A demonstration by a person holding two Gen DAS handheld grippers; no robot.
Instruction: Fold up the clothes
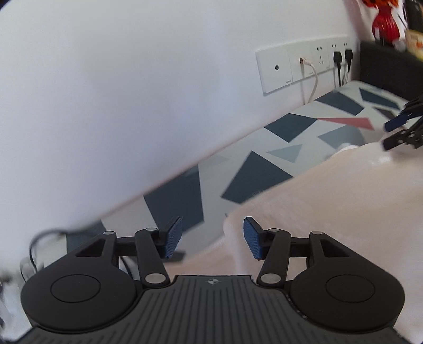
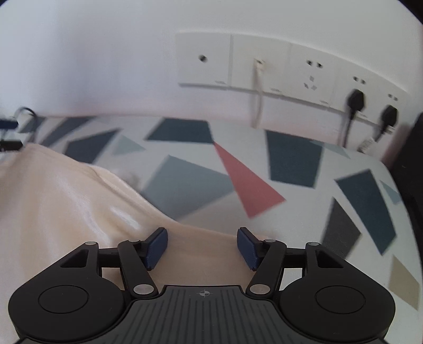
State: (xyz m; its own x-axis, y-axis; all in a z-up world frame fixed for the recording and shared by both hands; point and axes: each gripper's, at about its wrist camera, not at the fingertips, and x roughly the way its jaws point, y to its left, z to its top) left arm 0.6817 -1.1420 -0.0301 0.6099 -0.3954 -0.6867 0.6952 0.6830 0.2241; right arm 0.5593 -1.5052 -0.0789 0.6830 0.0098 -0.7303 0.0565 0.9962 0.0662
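Fingers [image 1: 252,236] of both grippers spread wide over cream garment [image 2: 66,201].

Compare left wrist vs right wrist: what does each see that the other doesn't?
Left wrist only: a red object at top right, blurred, and the right gripper over the far edge of the cream garment.

Right wrist only: the tan patch on the patterned cover, and the right gripper's own open fingers above the garment edge.

Both: the cream garment, the geometric-patterned cover, the white wall outlet strip with two black plugs and a white cable. The left gripper is open too.
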